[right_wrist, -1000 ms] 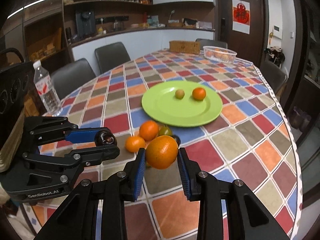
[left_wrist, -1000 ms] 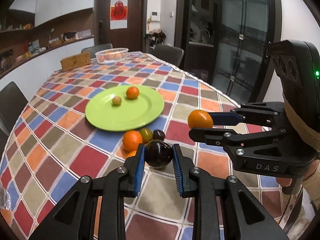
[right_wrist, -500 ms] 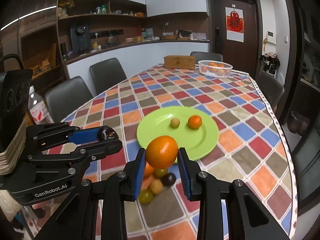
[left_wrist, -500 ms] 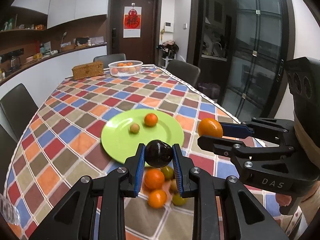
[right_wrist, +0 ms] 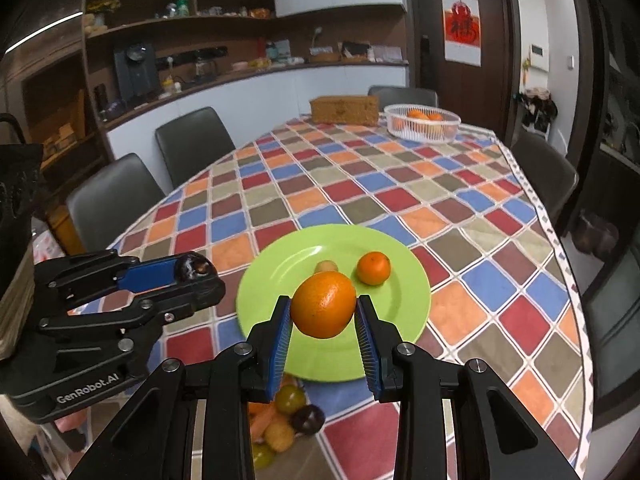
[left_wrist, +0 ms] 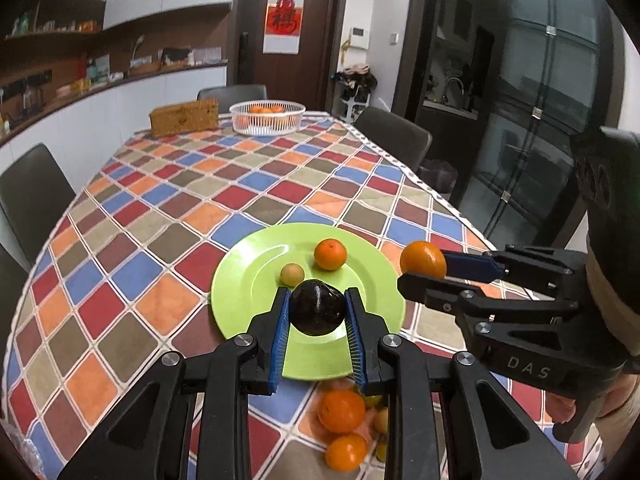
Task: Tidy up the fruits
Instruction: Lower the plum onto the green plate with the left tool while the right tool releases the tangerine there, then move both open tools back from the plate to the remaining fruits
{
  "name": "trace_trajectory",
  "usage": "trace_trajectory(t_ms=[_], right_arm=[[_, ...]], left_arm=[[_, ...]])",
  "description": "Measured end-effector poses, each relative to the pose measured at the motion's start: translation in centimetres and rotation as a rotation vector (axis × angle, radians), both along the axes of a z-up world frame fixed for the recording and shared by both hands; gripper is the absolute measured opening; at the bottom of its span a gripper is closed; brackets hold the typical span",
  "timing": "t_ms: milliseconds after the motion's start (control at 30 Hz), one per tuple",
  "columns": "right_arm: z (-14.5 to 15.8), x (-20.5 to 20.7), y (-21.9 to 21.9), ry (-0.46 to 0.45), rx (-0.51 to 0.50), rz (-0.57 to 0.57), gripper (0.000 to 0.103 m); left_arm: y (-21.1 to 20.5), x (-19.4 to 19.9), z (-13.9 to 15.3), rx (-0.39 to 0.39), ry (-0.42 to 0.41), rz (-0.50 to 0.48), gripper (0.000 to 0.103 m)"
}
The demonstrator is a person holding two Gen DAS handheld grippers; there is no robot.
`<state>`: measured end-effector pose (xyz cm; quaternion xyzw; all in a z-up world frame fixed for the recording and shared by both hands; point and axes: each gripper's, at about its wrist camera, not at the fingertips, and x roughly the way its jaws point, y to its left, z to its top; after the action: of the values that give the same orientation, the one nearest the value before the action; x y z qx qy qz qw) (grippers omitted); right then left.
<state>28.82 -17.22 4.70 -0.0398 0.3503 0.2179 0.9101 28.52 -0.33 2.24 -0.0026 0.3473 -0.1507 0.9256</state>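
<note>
My left gripper is shut on a dark plum and holds it above the near part of the green plate. My right gripper is shut on an orange, also raised over the green plate. On the plate lie a small orange and a small yellow-green fruit. Several loose fruits lie on the cloth in front of the plate, partly hidden by my fingers. The right gripper with its orange shows at the plate's right edge in the left wrist view.
A white basket of oranges and a wicker box stand at the far end of the checkered table. Dark chairs stand around it. A plastic bottle sits at the left edge.
Both grippers have risen and moved forward from the loose fruit pile to over the green plate, each still holding its fruit.
</note>
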Motion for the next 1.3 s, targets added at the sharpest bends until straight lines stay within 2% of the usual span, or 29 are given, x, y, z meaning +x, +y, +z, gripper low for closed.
trace_trajectory(t_ms=[400,700,900,967,1033,1133,1300], right_arm=[[-4.1,6.6,0.5,0.142,-0.027,-0.042,0.033],[-6.4,9.0,0.7,0.205,-0.011,-0.058,0.033],[-7.1,9.5,0.7,0.221,-0.017,-0.063,0.033],[-7.0,9.6,0.6,0.216,-0.017,-0.073,0.034],[-6.7,9.5,0.4,0.206,-0.012,-0.086,0.034],[-6.1,9.0,0.1,0.184,-0.008,-0.099,0.042],[-4.6,7.2,-0.4,0.144,-0.007,-0.104,0.042]], left_arm=[[0.7,6.3,-3.8,-0.004,0.139,0.047,0.027],[0.8,9.0,-6.4,-0.017,0.215,0.064,0.027],[0.8,9.5,-6.6,0.003,0.211,0.083,0.028],[0.9,9.4,-6.2,0.007,0.2,0.09,0.034],[0.9,9.1,-5.8,0.02,0.185,0.089,0.036],[0.6,8.3,-4.9,0.051,0.157,0.085,0.036],[0.4,6.2,-3.3,0.059,0.115,0.079,0.041]])
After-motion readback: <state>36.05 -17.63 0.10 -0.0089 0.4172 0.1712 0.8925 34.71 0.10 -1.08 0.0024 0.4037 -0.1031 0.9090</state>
